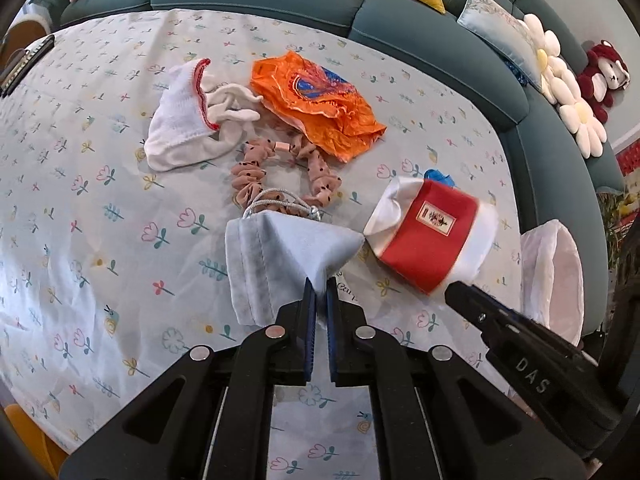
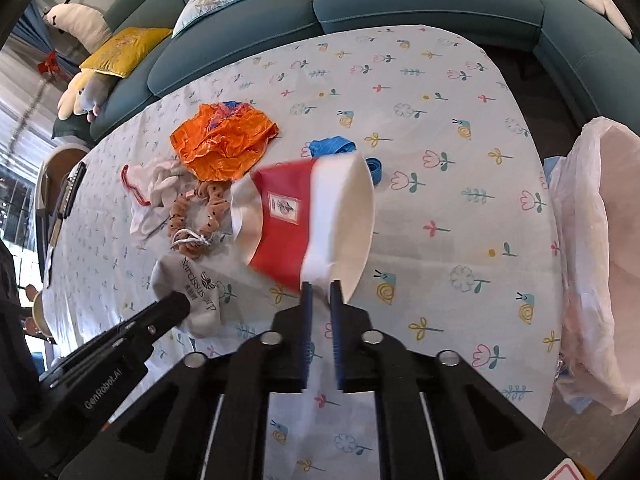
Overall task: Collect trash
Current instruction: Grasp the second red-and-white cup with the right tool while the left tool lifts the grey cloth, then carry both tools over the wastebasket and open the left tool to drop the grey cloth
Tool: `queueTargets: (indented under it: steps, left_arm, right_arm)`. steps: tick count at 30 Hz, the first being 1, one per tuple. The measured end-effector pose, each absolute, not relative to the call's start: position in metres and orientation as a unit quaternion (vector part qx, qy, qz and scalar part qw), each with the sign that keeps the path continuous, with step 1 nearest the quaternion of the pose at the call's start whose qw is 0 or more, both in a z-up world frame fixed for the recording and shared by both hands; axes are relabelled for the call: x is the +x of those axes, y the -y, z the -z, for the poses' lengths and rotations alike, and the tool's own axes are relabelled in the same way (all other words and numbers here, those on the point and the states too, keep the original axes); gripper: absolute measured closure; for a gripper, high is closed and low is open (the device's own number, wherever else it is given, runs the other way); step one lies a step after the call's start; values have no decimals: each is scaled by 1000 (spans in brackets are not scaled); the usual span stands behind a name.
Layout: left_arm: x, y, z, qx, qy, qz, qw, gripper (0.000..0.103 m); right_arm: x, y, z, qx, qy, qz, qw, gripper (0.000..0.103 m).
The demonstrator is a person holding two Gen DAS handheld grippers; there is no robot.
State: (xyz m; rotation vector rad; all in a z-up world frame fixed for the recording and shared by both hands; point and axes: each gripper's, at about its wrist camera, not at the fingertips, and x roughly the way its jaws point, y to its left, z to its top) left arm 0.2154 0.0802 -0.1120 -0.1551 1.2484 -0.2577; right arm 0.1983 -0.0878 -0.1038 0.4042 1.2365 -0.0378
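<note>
Here, over the flowered tablecloth, the left gripper is pinched tight on a corner of the pale grey drawstring pouch, while the right gripper is clamped on the rim of the red-and-white paper cup, lifted and tilted near the white-lined bin.

The table is viewed steeply downward, close, from 2 wrist cameras; the cup and, seemingly, the pouch are shared.

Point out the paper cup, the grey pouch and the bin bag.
paper cup [image 2: 280, 232]: right wrist view, red band.
grey pouch [image 1: 256, 272]: left wrist view, stitched side.
bin bag [image 2: 600, 264]: right wrist view, near wall.
</note>
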Motion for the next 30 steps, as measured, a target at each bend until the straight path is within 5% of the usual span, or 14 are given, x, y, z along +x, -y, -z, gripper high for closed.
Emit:
queueTargets:
  steps: [16,30]
  left_arm:
    - [201,-50,80,-58,-561,144,813,98]
    - [158,53,28,4,-517,222,827,98]
  right_arm:
    - [174,114,43,176,-516,30,838,100]
    - [118,193,-13,198,-457,86,863,100]
